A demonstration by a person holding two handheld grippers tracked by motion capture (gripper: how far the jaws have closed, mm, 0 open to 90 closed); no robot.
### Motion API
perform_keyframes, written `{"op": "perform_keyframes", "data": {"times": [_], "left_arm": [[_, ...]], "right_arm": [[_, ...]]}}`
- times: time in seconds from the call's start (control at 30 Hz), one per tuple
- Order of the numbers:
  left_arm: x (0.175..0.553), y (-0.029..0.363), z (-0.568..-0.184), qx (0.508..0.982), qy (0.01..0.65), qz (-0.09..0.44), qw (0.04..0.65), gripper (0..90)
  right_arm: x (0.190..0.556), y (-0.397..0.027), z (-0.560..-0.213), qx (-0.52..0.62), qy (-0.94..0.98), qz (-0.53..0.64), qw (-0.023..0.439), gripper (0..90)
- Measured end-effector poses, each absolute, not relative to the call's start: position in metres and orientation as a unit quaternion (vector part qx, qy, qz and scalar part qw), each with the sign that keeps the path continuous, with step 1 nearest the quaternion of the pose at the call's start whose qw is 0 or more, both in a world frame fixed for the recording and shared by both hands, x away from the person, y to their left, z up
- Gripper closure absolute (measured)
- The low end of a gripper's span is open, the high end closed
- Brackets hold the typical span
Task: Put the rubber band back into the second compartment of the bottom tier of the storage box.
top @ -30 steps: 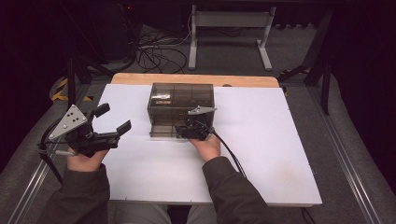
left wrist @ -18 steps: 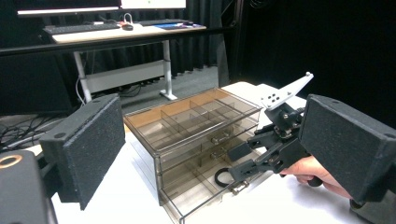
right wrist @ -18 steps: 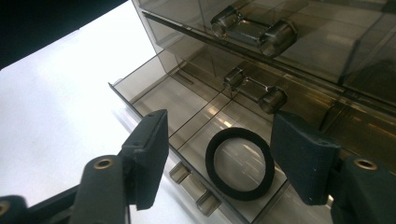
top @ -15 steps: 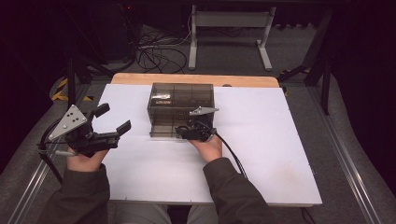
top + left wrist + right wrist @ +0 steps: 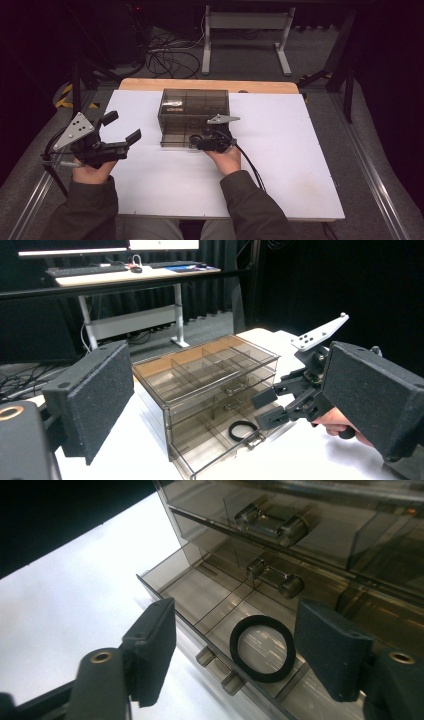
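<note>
A smoky clear drawer cabinet (image 5: 194,107) stands at the middle of the white table. Its bottom drawer (image 5: 165,587) is pulled out toward me. A black ring (image 5: 262,621) lies flat on that drawer's floor, near the front wall. My right gripper (image 5: 196,142) hovers at the drawer's front, its jaws standing either side of the ring and clear of it; they have just been opening. In the left gripper view the ring (image 5: 231,431) and the right gripper (image 5: 265,407) appear together. My left gripper (image 5: 122,127) is held over the table's left, open and empty.
The two upper drawers (image 5: 272,520) are pushed in, each with a clear handle. A wooden board (image 5: 210,85) edges the table's far side. Cables (image 5: 167,55) and a desk frame (image 5: 245,22) lie on the floor beyond. Metal rails (image 5: 370,170) run along both table sides.
No clear change in the high view: the right gripper stays at the drawer's front and the left gripper holds still.
</note>
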State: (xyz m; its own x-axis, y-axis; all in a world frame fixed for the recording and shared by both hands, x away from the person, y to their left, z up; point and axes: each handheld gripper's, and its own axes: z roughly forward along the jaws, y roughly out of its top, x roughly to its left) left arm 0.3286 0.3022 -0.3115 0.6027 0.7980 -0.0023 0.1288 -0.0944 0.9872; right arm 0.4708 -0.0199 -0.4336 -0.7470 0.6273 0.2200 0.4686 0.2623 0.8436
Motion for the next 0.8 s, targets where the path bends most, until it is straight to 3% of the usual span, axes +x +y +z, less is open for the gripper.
{"op": "perform_keyframes", "data": {"times": [0.8], "left_arm": [[0.329,0.3,-0.312,0.685,0.34,0.289,0.575,7.2]], "right_arm": [[0.456,-0.043,-0.411,0.332,0.763,0.548,0.09,16.5]]}}
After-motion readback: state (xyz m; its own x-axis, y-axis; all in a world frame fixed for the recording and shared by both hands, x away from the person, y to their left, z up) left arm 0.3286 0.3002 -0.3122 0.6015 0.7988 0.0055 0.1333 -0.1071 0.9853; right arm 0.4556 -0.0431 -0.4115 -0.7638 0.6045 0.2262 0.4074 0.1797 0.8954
